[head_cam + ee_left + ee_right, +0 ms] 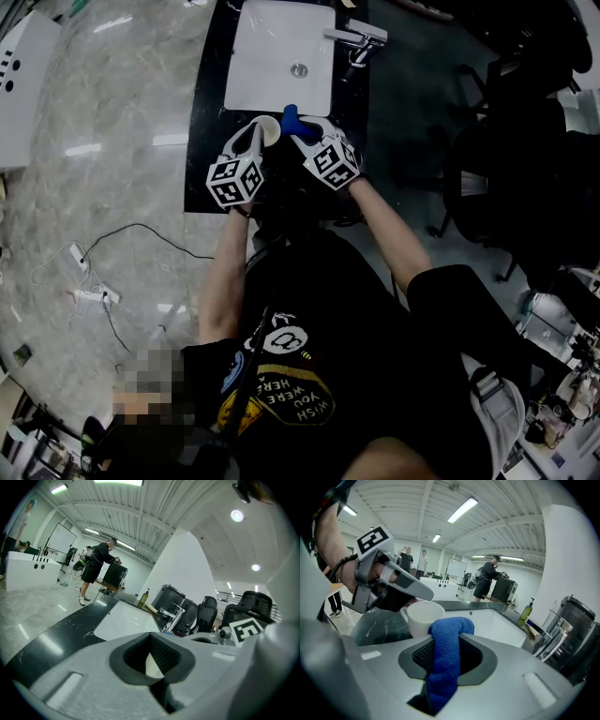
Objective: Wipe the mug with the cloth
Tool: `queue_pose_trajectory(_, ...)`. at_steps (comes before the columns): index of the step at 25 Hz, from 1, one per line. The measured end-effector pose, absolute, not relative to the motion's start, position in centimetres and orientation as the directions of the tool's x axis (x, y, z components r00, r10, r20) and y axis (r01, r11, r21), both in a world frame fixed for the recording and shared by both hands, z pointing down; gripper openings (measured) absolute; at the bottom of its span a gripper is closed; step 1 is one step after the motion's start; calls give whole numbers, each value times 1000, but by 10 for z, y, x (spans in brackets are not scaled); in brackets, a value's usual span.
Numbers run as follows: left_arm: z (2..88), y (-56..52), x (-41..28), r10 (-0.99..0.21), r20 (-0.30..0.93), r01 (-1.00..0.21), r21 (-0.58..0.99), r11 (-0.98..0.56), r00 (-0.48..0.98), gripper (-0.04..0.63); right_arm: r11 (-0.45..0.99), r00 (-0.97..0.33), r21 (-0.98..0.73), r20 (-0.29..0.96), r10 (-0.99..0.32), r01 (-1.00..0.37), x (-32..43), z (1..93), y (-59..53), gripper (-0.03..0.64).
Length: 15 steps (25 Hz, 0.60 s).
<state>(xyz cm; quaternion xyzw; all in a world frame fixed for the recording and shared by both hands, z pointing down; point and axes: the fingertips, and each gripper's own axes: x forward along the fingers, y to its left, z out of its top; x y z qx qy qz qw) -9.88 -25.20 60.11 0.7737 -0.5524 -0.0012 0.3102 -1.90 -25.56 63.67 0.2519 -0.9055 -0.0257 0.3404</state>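
A white mug [269, 129] hangs over the black counter's front edge, just before the sink. My left gripper [253, 142] is shut on it at its handle side. In the left gripper view only a pale sliver of the mug [151, 663] shows between the closed jaws. My right gripper [302, 137] is shut on a blue cloth [292, 119]. In the right gripper view the cloth [449, 637] stands up from the jaws, its folded top resting against the mug's [423, 617] rim. The left gripper [396, 588] is seen there behind the mug.
A white sink basin [281, 56] with a chrome faucet [356, 39] is set in the black counter [208, 141]. A soap bottle [525, 612] stands at the far end. Office chairs [497, 187] are on the right, cables [94, 281] on the floor at the left. People stand far behind.
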Motion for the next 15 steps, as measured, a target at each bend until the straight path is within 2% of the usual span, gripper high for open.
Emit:
queue_pose_trajectory(7, 604, -251, -99, -857, 346, -855, 484, -186, 382, 3, 928, -658, 289, 656, -371, -235, -48, 648, -288, 94)
queue_pose_trajectory(15, 604, -252, -100, -861, 341, -852, 491, -180, 378, 3, 944, -660, 307, 686, -306, -119, -30, 657, -233, 94)
